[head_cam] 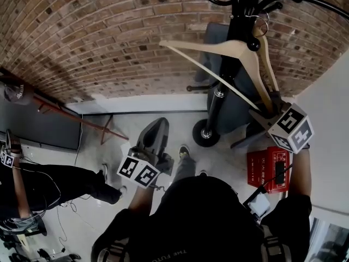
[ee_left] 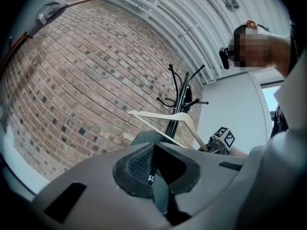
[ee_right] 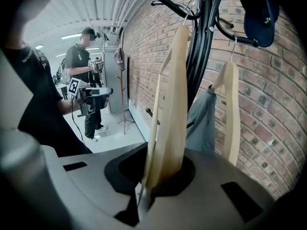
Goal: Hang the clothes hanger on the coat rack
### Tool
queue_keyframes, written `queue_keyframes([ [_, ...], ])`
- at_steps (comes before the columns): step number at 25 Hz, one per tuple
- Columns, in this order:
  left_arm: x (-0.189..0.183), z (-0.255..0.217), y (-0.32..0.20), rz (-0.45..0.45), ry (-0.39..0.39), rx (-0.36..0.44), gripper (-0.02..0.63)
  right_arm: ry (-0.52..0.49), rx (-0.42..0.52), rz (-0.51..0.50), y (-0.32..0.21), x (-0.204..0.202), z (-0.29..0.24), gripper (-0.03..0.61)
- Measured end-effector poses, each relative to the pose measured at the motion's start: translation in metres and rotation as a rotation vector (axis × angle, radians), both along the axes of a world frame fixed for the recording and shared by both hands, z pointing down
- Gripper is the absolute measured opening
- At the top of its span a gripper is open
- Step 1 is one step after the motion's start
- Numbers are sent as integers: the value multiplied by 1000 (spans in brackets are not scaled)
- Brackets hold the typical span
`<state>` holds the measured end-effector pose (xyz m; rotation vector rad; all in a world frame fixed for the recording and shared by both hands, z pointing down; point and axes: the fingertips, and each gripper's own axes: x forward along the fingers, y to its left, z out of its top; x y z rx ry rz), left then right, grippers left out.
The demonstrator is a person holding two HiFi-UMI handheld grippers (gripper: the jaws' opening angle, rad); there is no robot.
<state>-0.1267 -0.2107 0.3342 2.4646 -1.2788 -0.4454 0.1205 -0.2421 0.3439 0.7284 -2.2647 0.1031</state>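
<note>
Tightly between right gripper [ee_right: 144, 195] fingers, hanger [ee_right: 173, 104], hook [ee_right: 188, 9] seemingly on rack [ee_right: 201, 47]

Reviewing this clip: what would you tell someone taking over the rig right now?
Right gripper: shut on the end of one arm of the wooden hanger.
Left gripper: shut, empty, off to the side.
The wire hook is up at the coat rack pegs; I cannot tell if it is seated.
Left to do: seat the hook, then release.
A second hanger with a grey garment hangs there already.
</note>
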Motion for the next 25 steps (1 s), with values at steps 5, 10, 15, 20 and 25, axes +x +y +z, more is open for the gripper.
queue_keyframes([
  [5, -5, 0, 1, -3, 3, 3, 20, 23, -1, 0, -4, -3, 5, 28],
  [10, -7, -2, 1, -8, 2, 7, 20, 48, -3, -1, -6, -4, 9, 28],
  [15, -11, -2, 1, -14, 8, 11, 20, 58, -2, -5, -10, -6, 12, 28],
  [20, -16, -1, 2, -24, 10, 6, 20, 66, -10, -9, -11, -8, 18, 28],
  [25, -17, 2, 2, -29, 12, 1, 20, 94, 4, 7, -17, -3, 23, 28],
])
